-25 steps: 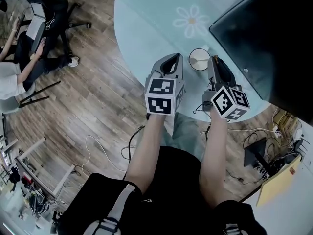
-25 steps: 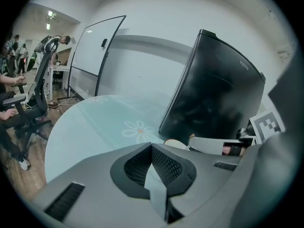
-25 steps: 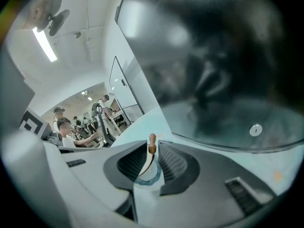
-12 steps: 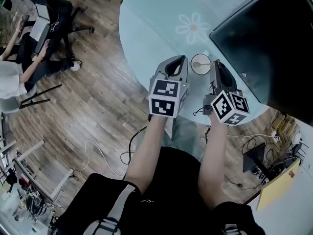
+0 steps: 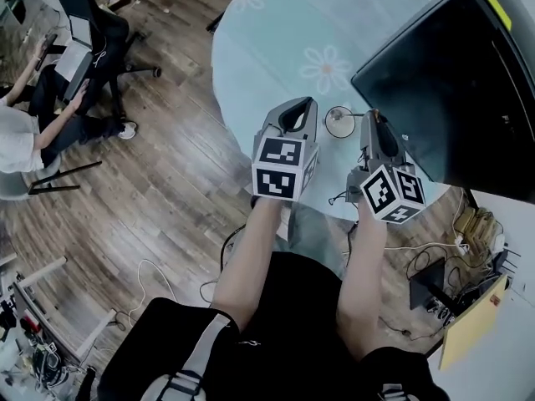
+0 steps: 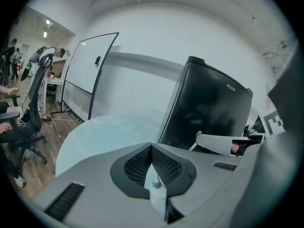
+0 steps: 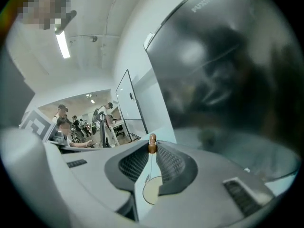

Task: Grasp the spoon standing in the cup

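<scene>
A small white cup [image 5: 338, 121] stands near the front edge of the pale blue round table [image 5: 276, 40]. A thin spoon [image 5: 356, 114] leans out of it to the right. My right gripper [image 5: 372, 119] sits at the cup's right side and is shut on the spoon's handle. In the right gripper view the spoon's brown end [image 7: 152, 145] sticks up between the jaw tips, and the cup [image 7: 151, 192] shows below. My left gripper [image 5: 298, 113] rests left of the cup, shut and empty. From the left gripper view the cup [image 6: 216, 144] appears at the right.
A tall black cabinet [image 5: 451, 73] stands on the table right behind the cup and the right gripper. A flower print [image 5: 328, 65] marks the table top. People sit at desks on the far left [image 5: 25, 132]. Cables and a power strip [image 5: 435, 278] lie on the floor at the right.
The right gripper has settled against the cup's right rim, with the spoon handle now at its tips. The left gripper has kept its place beside the cup. The head view has shifted slightly.
</scene>
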Tool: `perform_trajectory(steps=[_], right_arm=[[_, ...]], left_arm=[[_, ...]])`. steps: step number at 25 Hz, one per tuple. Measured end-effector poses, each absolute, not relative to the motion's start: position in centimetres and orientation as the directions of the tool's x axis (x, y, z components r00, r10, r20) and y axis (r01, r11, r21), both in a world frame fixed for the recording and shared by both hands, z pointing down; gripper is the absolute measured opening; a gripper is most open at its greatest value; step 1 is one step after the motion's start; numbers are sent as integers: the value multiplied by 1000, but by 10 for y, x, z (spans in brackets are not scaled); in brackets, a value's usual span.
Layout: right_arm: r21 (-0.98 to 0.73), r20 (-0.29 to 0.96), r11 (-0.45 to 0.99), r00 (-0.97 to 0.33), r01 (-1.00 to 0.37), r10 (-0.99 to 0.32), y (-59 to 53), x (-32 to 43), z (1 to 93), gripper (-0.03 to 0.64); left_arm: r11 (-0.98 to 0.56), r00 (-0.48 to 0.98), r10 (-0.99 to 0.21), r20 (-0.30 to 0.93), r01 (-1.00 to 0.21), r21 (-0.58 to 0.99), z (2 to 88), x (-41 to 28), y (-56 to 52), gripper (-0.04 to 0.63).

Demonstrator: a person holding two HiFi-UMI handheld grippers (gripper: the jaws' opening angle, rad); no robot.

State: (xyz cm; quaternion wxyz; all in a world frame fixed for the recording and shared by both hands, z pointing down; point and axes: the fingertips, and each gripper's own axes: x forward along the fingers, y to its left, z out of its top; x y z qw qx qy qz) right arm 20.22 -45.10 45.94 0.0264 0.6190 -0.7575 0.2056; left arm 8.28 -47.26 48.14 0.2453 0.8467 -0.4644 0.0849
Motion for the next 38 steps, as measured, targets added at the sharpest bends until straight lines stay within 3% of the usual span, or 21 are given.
perform_trajectory(steps=[10,22,38], right_arm=[[-279,89,234,-268,-931,-959,-448,190,378,52],[-174,-34,343,-343,-923,-939,-445,189,305,52],[-146,-42,336,-334,-930,-942,-435,191,294,52]], left_arm=[[-500,569,-782,253,-816,290,420,77,-481,14],[-603,626,-773,98,-774,191,333,105,-482,14],[-620,638,-765,89,-766,169,325,108,-470,14]])
